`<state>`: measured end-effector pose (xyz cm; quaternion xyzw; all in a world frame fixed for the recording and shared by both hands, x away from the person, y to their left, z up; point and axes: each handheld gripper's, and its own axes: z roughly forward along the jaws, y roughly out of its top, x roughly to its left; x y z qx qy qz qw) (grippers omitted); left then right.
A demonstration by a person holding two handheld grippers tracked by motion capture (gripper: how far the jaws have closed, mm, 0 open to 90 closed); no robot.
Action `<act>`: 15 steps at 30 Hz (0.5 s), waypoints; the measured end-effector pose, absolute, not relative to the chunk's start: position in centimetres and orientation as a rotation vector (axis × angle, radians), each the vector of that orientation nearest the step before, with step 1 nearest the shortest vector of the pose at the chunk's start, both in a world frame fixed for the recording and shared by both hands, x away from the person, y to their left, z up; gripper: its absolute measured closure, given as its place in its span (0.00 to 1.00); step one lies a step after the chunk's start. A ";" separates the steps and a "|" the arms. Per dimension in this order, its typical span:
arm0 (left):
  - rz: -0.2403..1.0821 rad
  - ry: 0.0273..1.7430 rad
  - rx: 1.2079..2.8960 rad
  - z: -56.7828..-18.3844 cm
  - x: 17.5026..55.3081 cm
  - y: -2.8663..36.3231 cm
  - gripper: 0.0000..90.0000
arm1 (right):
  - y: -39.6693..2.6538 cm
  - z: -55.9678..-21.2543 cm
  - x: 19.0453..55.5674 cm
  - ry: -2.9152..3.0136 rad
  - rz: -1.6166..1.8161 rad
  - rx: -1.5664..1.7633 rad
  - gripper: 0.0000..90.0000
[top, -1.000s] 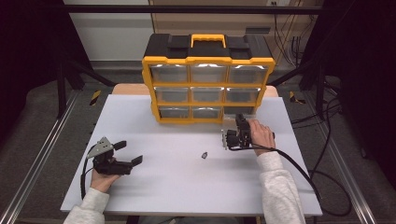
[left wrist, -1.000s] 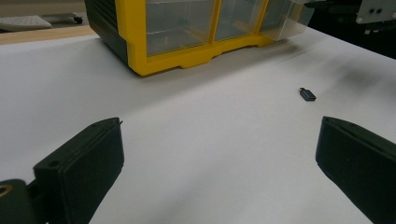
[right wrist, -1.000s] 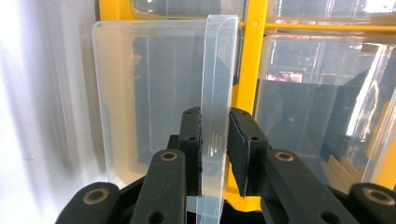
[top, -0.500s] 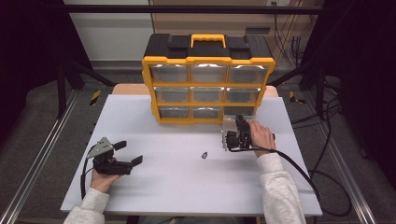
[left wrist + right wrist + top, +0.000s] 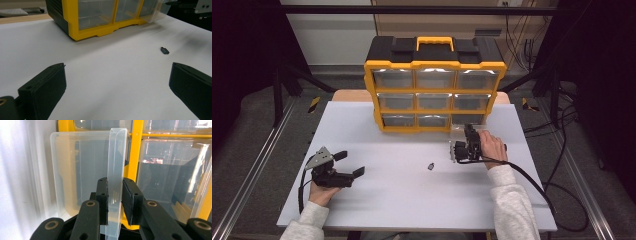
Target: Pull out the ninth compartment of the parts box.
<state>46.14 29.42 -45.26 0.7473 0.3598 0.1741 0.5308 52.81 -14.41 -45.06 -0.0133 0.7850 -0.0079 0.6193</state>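
Organizer (image 5: pixel 434 75): yellow frame, black top, clear drawers. Table (image 5: pixel 412 200) white. Adapter (image 5: pixel 430 165) dark grey. Fingers (image 5: pixel 130 200) black.

White table (image 5: pixel 377 210), dark surroundings

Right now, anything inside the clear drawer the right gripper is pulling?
The clear drawer, pinched by the right gripper, looks empty through its walls. Its bottom end is covered by the jaws.

A white surface (image 5: pixel 412 200) is seen under fixed lighting, a wooden board (image 5: pixel 347 95) showing at its far edge. A small dark adapter (image 5: pixel 430 165) is left lying alone on the white, well apart from everything else. Metal rails (image 5: pixel 257 160) are seen along both sides, and black cables (image 5: pixel 562 125) are draped over the grey floor (image 5: pixel 242 115) at right.
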 end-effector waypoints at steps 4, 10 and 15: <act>0.414 0.860 1.781 -45.3 46.1 29.4 0.01 | -14.4 -45.0 52.7 1.806 -0.017 -0.029 0.85; 0.416 0.858 1.783 -45.3 46.1 29.4 0.01 | -14.3 -45.0 52.6 1.809 -0.018 -0.026 0.85; 0.416 0.859 1.783 -45.3 46.1 29.4 0.01 | -14.3 -45.0 52.4 1.811 -0.016 -0.016 0.85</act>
